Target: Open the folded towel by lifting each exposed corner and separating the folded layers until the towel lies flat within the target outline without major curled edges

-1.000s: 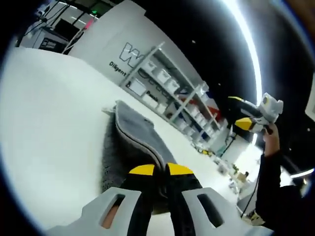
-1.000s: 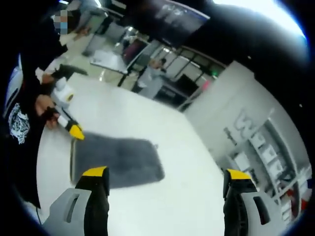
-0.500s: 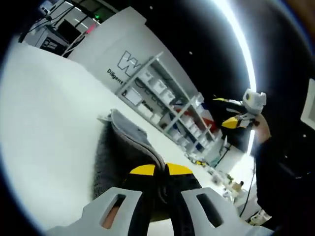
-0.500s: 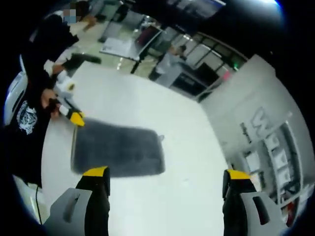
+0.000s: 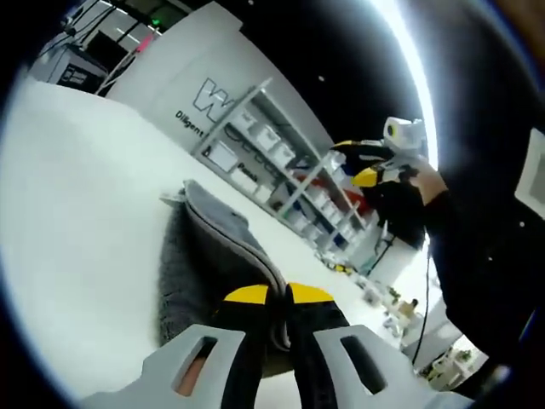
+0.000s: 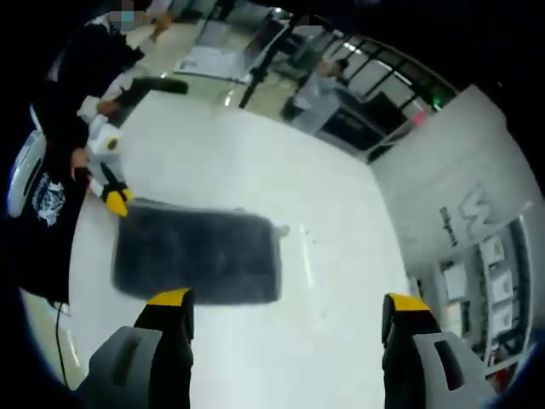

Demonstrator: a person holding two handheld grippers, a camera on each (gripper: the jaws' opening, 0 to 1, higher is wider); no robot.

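- Your left tongs (image 5: 278, 296) are clamped on a corner of the grey towel (image 6: 197, 263), jaws pressed together with cloth between them.
- The towel lies on the white desk (image 6: 255, 170), and from your right tongs' view it sits toward the desk's near side, a dark rectangle with the left tongs at one of its corners.
- Your right tongs (image 6: 287, 302) hang high above the towel, jaws spread wide and carrying nothing.
- Progress, as I judge it: early. Along the lifted edge in the left gripper view you can see at least two stacked layers, so the towel looks folded and the layers are not yet separated.
- Left to do: peel the top layer over, spread it, smooth any curl. I can't make out a target outline on the desk.
- Count: one towel, two tongs, one desk.
- Beyond the towel, a shelf rack (image 5: 281, 162) stands against the wall past the desk.
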